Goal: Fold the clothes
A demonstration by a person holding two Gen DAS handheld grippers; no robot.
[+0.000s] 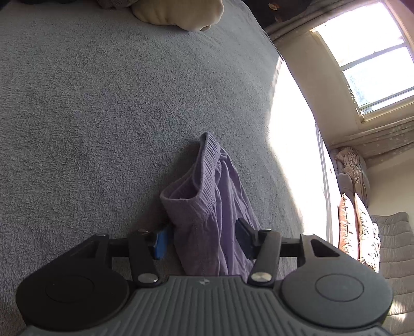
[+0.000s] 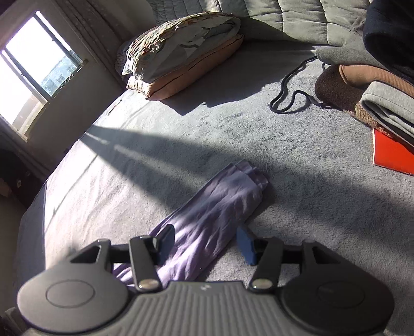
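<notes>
While the purple garment (image 1: 207,206) lies bunched lengthwise on the grey fleece bed cover (image 1: 103,103), I have my left gripper (image 1: 203,239) straddling its ribbed waistband end, fingers spread wide on either side of the cloth and not pinching it. My right gripper (image 2: 205,243) sits over the other end (the loose leg fabric (image 2: 207,219), as far as I can tell), its fingers likewise apart with the cloth running between them. Beyond the garment in the right wrist view, a black cord (image 2: 289,95) loops across the cover, a red sheet (image 2: 390,155) lies under folded grey and brown fabric (image 2: 362,95), and stacked pillows (image 2: 181,59) rest near the window (image 2: 33,69). A cream cushion (image 1: 181,13) sits at the far edge in the left view.
</notes>
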